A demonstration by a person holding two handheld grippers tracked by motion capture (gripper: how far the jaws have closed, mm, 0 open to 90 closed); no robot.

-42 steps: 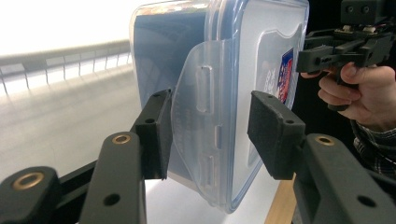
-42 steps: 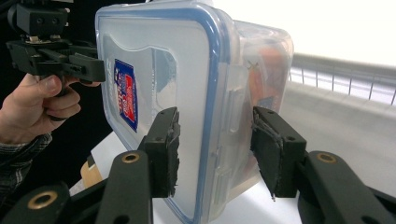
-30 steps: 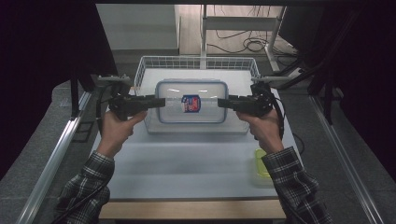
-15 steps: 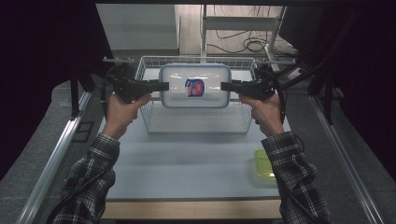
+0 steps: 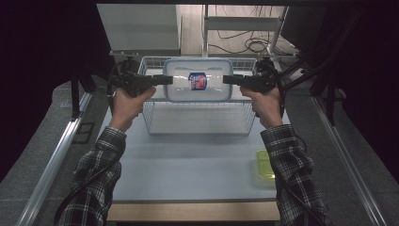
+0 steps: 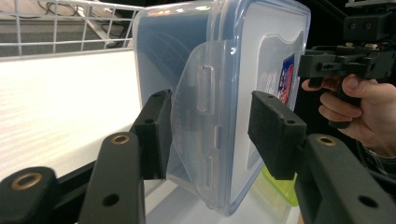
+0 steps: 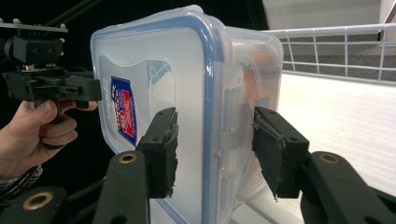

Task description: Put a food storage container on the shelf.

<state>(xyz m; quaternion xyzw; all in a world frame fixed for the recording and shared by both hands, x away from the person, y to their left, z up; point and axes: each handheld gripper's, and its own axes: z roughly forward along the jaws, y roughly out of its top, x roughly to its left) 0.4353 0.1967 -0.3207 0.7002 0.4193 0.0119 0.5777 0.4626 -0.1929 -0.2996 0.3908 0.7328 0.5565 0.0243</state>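
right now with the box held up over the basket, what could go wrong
1. The clear lidded container hangs above the wire basket, carried by the left hand-held gripper and the right hand-held gripper at opposite ends. If either hand pulls away, it could drop.
2. In the left gripper view, the jaws bracket a hinged latch flap with a visible gap on one side; that hold may slip or pop the latch.

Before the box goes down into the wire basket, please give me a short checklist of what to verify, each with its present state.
1. Left gripper on the box's end flap: cannot tell, a gap shows at one pad.
2. Right gripper on the other end: cannot tell.
3. Box level between the grippers: ok.
4. Lid seated on the box: ok.
5. Box above the wire basket: ok.
6. Basket floor free: ok.
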